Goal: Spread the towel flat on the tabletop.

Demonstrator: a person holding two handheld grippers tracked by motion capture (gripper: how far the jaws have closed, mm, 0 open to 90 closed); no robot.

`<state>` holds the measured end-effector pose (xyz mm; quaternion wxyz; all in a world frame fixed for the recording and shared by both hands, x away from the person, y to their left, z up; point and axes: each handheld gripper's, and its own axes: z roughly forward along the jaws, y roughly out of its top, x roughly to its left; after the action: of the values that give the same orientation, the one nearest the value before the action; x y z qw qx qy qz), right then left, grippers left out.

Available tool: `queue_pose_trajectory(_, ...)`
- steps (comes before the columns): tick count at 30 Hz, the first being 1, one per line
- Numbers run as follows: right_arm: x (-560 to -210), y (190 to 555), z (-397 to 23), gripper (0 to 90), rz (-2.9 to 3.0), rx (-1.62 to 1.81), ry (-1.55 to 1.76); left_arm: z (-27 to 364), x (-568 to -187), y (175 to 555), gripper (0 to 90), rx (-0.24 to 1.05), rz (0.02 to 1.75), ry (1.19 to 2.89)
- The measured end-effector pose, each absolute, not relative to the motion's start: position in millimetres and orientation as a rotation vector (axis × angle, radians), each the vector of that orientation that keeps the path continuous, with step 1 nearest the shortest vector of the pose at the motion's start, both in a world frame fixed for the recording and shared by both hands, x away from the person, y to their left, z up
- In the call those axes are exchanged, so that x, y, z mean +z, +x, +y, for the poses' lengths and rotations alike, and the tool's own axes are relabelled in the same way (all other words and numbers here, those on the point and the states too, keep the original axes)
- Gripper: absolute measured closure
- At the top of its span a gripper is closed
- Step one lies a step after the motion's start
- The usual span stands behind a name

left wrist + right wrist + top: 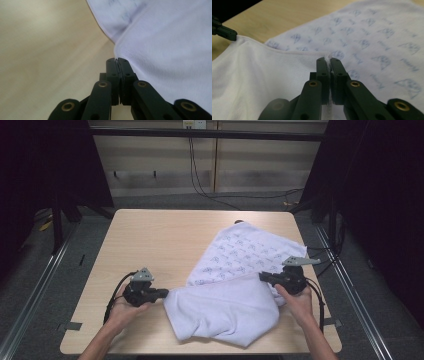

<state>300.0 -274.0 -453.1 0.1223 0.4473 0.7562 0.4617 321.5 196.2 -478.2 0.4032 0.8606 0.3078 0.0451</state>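
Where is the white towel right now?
In the high view the white towel lies on the table's right half, partly folded, its near edge pinched between the left gripper and right gripper.

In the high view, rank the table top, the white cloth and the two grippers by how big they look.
1. Table top.
2. White cloth, covering much of the table's right half.
3. Left gripper and right gripper: they look alike in size, so no ranking between them. Each is shut on the cloth's edge.

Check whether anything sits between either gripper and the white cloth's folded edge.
Nothing visible does. The left gripper is shut on one corner of the white cloth, and the right gripper is shut on the hemmed edge at the other end. The table around the cloth carries nothing else.
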Motion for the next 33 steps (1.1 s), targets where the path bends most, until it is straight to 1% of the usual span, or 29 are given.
queue_pose_trajectory(2, -443, 306, -279, 86.8, 2.162, 1.361, 1.321, 191, -466, 334, 88.7, 0.133, 0.779, 2.115)
queue_pose_trajectory(4, -437, 308, -282, 86.8, 2.149, 1.365, 1.315, 189, -460, 337, 88.7, 0.138, 0.774, 2.095)
queue_pose_trajectory(6, -422, 312, -283, 86.8, 2.129, 1.37, 1.295, 187, -446, 344, 88.7, 0.144, 0.758, 2.054)
queue_pose_trajectory(7, -416, 314, -283, 86.8, 2.128, 1.358, 1.283, 187, -439, 346, 88.7, 0.146, 0.753, 2.038)
queue_pose_trajectory(8, -402, 318, -285, 86.8, 2.107, 1.367, 1.266, 190, -423, 350, 88.8, 0.153, 0.741, 2.008)
queue_pose_trajectory(9, -397, 319, -285, 86.9, 2.098, 1.374, 1.263, 190, -423, 350, 88.8, 0.153, 0.741, 2.008)
queue_pose_trajectory(11, -390, 320, -286, 86.9, 2.082, 1.386, 1.25, 195, -402, 353, 88.7, 0.181, 0.728, 1.971)
queue_pose_trajectory(14, -365, 322, -286, 87.0, 2.044, 1.415, 1.214, 201, -373, 357, 88.8, 0.225, 0.706, 1.928)
queue_pose_trajectory(15, -345, 321, -286, 87.0, 2.015, 1.435, 1.177, 204, -360, 358, 88.8, 0.242, 0.697, 1.905)
queue_pose_trajectory(16, -341, 321, -287, 87.0, 2.006, 1.441, 1.17, 207, -346, 359, 88.8, 0.258, 0.686, 1.869)
queue_pose_trajectory(17, -341, 321, -287, 87.0, 2.006, 1.441, 1.17, 207, -346, 359, 88.8, 0.258, 0.686, 1.869)
queue_pose_trajectory(18, -331, 320, -288, 87.0, 1.987, 1.46, 1.154, 209, -337, 358, 88.8, 0.276, 0.678, 1.85)
queue_pose_trajectory(19, -309, 315, -291, 87.0, 1.938, 1.505, 1.115, 212, -327, 356, 88.8, 0.292, 0.672, 1.817)
queue_pose_trajectory(20, -309, 315, -291, 87.0, 1.938, 1.505, 1.115, 215, -321, 354, 88.8, 0.296, 0.67, 1.785)
queue_pose_trajectory(21, -294, 304, -292, 87.0, 1.907, 1.566, 1.068, 218, -314, 349, 88.8, 0.285, 0.649, 1.736)
queue_pose_trajectory(22, -291, 299, -292, 87.0, 1.903, 1.569, 1.054, 219, -311, 345, 88.8, 0.29, 0.631, 1.732)
queue_pose_trajectory(23, -291, 299, -292, 87.0, 1.903, 1.569, 1.054, 220, -309, 337, 88.8, 0.303, 0.608, 1.744)
queue_pose_trajectory(24, -290, 278, -294, 87.0, 1.909, 1.61, 1.012, 221, -311, 330, 88.8, 0.297, 0.594, 1.751)
queue_pose_trajectory(25, -293, 270, -295, 87.0, 1.919, 1.613, 1.002, 222, -315, 324, 88.8, 0.288, 0.586, 1.758)
queue_pose_trajectory(26, -300, 259, -295, 87.1, 1.939, 1.611, 1.005, 224, -322, 316, 88.8, 0.269, 0.578, 1.771)
queue_pose_trajectory(27, -300, 259, -295, 87.1, 1.939, 1.611, 1.005, 226, -335, 307, 88.8, 0.239, 0.577, 1.79)
queue_pose_trajectory(28, -325, 236, -295, 87.0, 2.0, 1.61, 1.024, 227, -346, 300, 88.8, 0.22, 0.583, 1.82)
queue_pose_trajectory(30, -352, 215, -293, 87.0, 2.068, 1.568, 1.057, 228, -368, 284, 88.8, 0.16, 0.592, 1.848)
queue_pose_trajectory(31, -362, 207, -292, 87.1, 2.088, 1.569, 1.07, 229, -376, 278, 88.8, 0.146, 0.597, 1.86)
queue_pose_trajectory(32, -377, 193, -291, 87.0, 2.122, 1.564, 1.084, 230, -388, 267, 88.7, 0.098, 0.586, 1.874)
queue_pose_trajectory(33, -377, 193, -291, 87.0, 2.122, 1.564, 1.084, 229, -396, 261, 88.7, 0.086, 0.591, 1.899)
